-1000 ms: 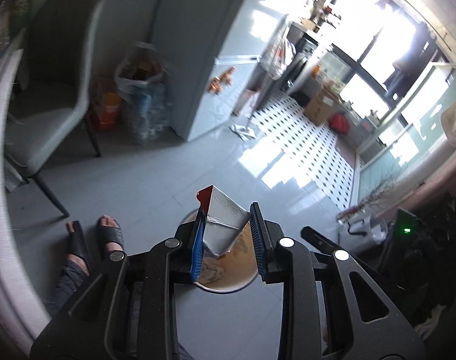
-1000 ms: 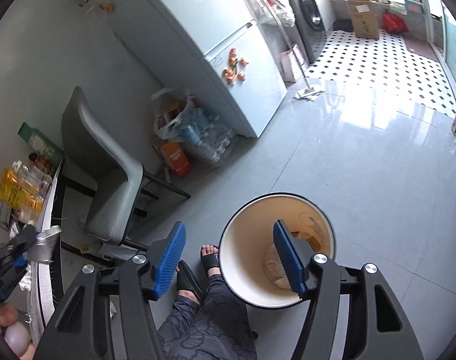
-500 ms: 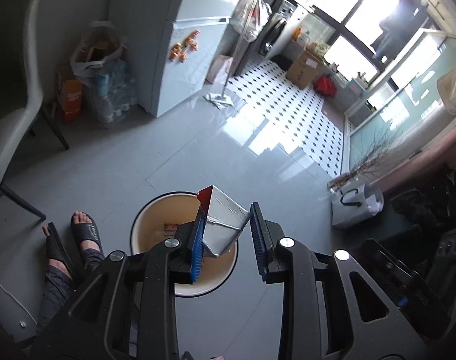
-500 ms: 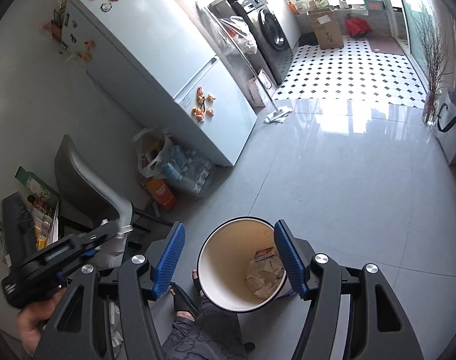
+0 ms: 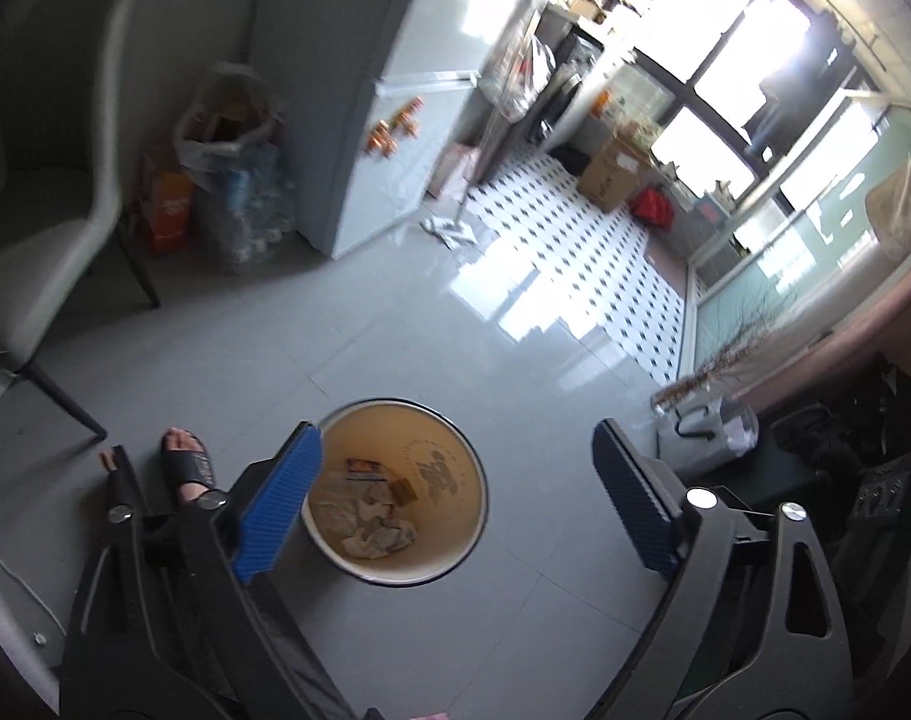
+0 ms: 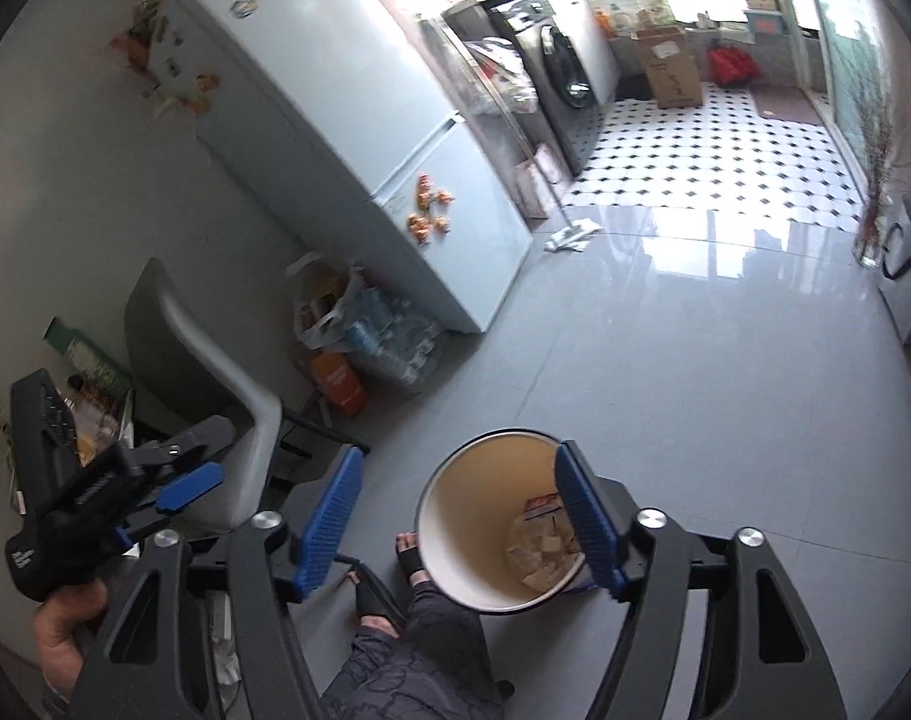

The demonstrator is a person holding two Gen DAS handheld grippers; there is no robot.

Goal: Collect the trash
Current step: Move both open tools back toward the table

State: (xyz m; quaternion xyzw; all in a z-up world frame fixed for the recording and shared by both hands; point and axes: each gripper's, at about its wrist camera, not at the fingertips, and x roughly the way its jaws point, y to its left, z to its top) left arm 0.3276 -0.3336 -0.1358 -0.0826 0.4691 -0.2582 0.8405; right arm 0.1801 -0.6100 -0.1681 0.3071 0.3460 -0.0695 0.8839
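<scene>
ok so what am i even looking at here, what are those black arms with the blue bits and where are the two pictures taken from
No robot here: a person holds a hand tool in each hand, and each tool carries a wide-angle camera looking forward along its jaws. The black arms with blue pads are those jaws. One picture is from the left gripper, the other from the right gripper, which also sees the left tool held in the person's hand. Both point down at a round cream bin on the grey tiled floor, next to the person's sandalled foot. Crumpled paper and small packets lie in the bin. Both sets of jaws are spread wide and hold nothing.
</scene>
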